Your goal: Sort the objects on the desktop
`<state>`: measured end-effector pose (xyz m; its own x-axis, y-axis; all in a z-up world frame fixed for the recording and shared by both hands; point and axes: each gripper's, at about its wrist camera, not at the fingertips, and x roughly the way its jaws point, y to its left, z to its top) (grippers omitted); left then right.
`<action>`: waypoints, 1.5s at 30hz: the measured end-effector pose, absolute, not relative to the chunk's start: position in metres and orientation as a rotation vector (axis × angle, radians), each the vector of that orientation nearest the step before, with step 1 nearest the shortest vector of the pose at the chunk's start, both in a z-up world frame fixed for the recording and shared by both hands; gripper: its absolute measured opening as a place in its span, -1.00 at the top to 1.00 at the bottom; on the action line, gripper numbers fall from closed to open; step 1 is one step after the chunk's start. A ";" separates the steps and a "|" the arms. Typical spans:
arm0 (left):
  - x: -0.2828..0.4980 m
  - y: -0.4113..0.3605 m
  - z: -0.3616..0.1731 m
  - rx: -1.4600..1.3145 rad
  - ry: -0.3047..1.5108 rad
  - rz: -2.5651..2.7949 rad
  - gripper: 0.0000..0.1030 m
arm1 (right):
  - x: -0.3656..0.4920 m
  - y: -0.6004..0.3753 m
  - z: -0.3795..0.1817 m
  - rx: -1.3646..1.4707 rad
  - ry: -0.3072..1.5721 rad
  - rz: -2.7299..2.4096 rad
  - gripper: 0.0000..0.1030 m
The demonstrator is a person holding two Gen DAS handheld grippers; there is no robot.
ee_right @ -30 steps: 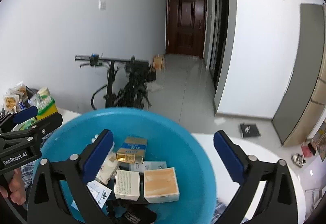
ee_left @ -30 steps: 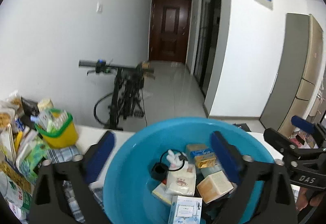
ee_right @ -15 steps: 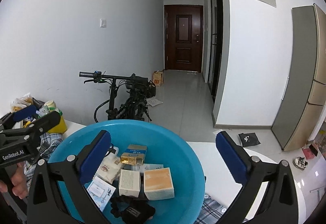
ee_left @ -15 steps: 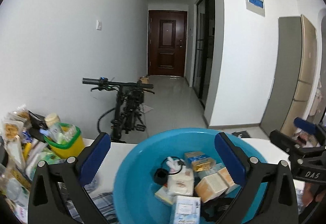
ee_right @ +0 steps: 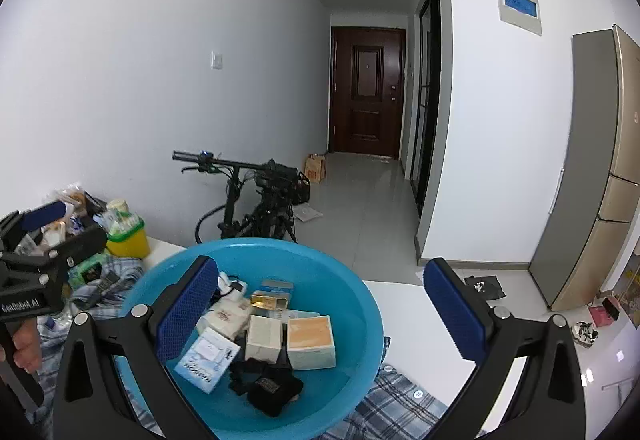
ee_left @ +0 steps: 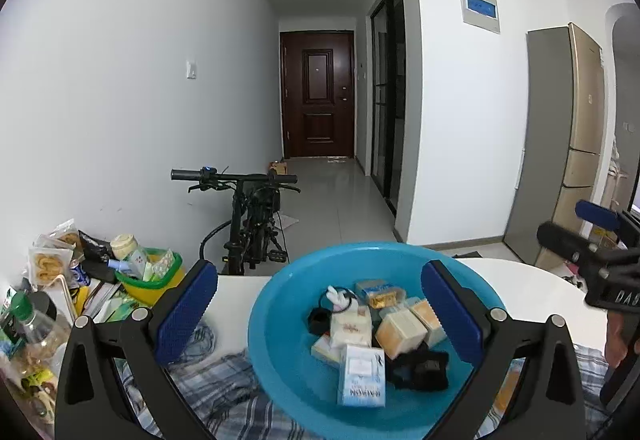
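both grippers have been raised and drawn back since a second ago, so that more of the hallway and ceiling is seen and the blue basin [ee_left: 280, 324] sits lower in each view. the left gripper [ee_left: 320, 312] is held with its blue-padded fingers [ee_left: 186, 310] spread wide, nothing between them, above the near side of the basin. the right gripper [ee_right: 320, 308] is likewise held wide apart and empty over the basin's right half. the basin is set on a checked cloth [ee_left: 224, 396] on a white table [ee_left: 532, 280]. inside it are heaped a small white and blue carton [ee_left: 362, 376], two tan boxes [ee_right: 310, 336], a gold and blue box [ee_right: 272, 296], a white pouch [ee_left: 350, 328], a white charger with a black cable [ee_left: 336, 296] and a black fabric item [ee_right: 272, 386]. to the left of the basin, a yellow and green tub [ee_left: 154, 280] filled with packets is seen among snack bags [ee_left: 52, 252]. a black bicycle [ee_left: 250, 224] is parked behind the table.
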<state>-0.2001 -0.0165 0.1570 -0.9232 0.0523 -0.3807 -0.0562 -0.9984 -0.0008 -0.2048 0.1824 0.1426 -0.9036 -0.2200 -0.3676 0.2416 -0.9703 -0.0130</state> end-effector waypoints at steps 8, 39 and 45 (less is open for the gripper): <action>-0.150 -0.028 0.179 -0.440 -0.053 3.061 -1.00 | -0.160 0.180 0.164 0.419 0.110 -2.864 -0.99; -0.075 -0.028 0.077 -0.808 -0.092 2.918 -1.00 | -0.086 0.198 0.081 0.673 -0.024 -2.742 -0.99; -0.064 -0.015 0.045 -0.892 0.015 2.886 -1.00 | -0.069 0.198 0.056 0.757 -0.054 -2.670 -0.99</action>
